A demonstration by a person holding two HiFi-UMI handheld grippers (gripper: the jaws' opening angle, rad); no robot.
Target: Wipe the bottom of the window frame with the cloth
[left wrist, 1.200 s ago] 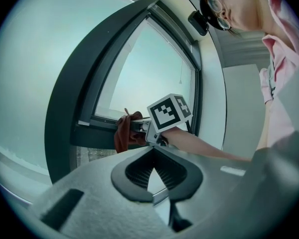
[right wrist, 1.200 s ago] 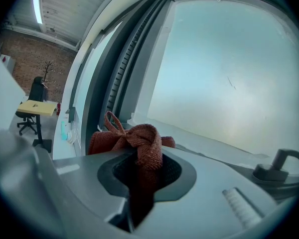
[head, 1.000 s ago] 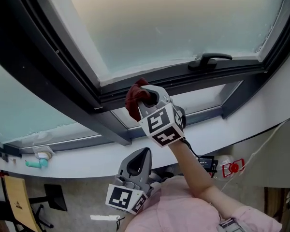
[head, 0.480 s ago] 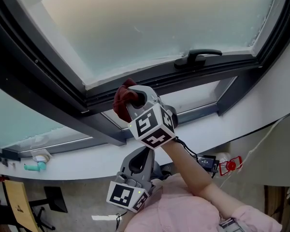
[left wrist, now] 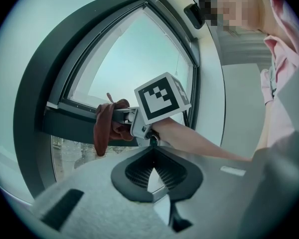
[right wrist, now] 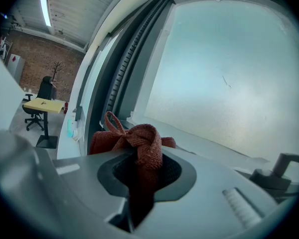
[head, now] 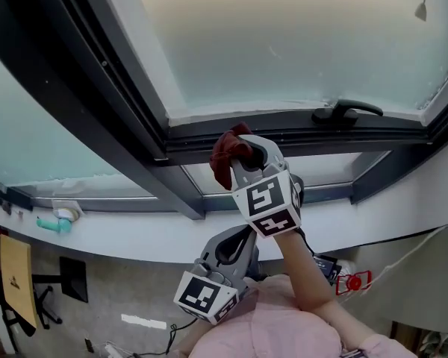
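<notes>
The head view looks steeply down from above the person, over the left gripper (head: 237, 236) low and the right gripper (head: 239, 149) higher, onto the window frame (head: 299, 136) at mid range. The left gripper view faces up along its closed jaws from below, toward the right gripper and the cloth (left wrist: 105, 126) nearby against the frame. The right gripper view sits closest, looking past the cloth pinched in its jaws and along the frame. All three share cloth and frame.
</notes>
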